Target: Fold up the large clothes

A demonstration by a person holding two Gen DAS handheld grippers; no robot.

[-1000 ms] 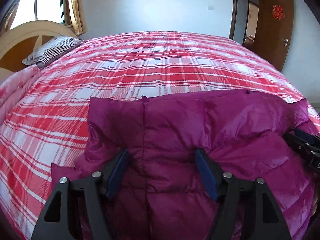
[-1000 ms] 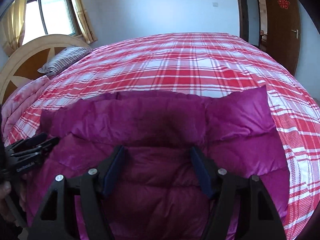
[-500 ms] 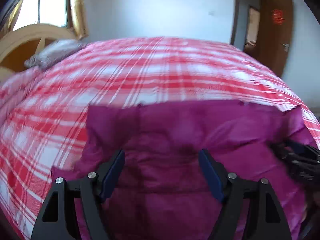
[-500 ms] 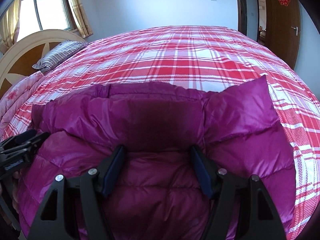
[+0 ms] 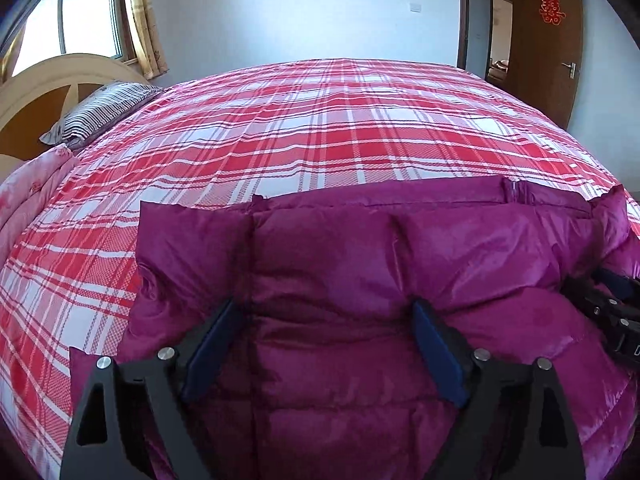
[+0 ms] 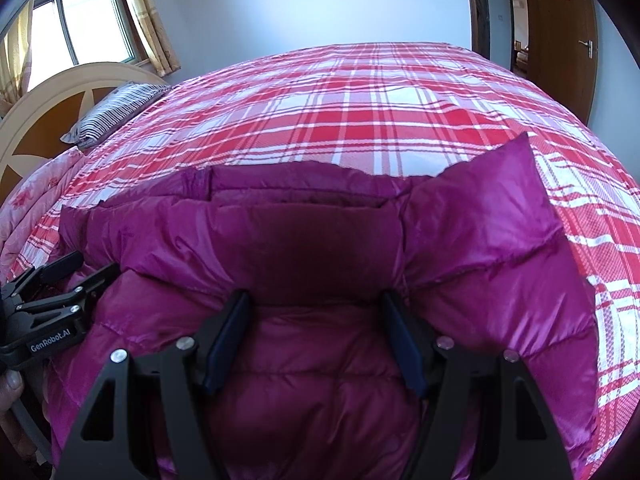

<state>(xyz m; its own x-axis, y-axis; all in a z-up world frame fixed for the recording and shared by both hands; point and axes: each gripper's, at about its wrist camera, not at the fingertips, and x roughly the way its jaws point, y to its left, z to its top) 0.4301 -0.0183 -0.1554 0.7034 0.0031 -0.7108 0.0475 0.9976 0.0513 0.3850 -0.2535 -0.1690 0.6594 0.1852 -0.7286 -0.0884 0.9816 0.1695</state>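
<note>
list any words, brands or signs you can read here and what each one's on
"GenRobot.AI": white print on the left claw, seen from the right wrist view.
"囍": red double-happiness sign on the door.
Faint marking on the right claw at the edge of the left wrist view: cut off, unreadable.
Nothing readable on the jacket or the bedspread.

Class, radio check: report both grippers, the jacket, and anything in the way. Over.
Left gripper open, jaws just widened, over the jacket, not clamped. Right gripper open, nothing pinched. Jacket folded on the plaid bed. Nothing in the way.
</note>
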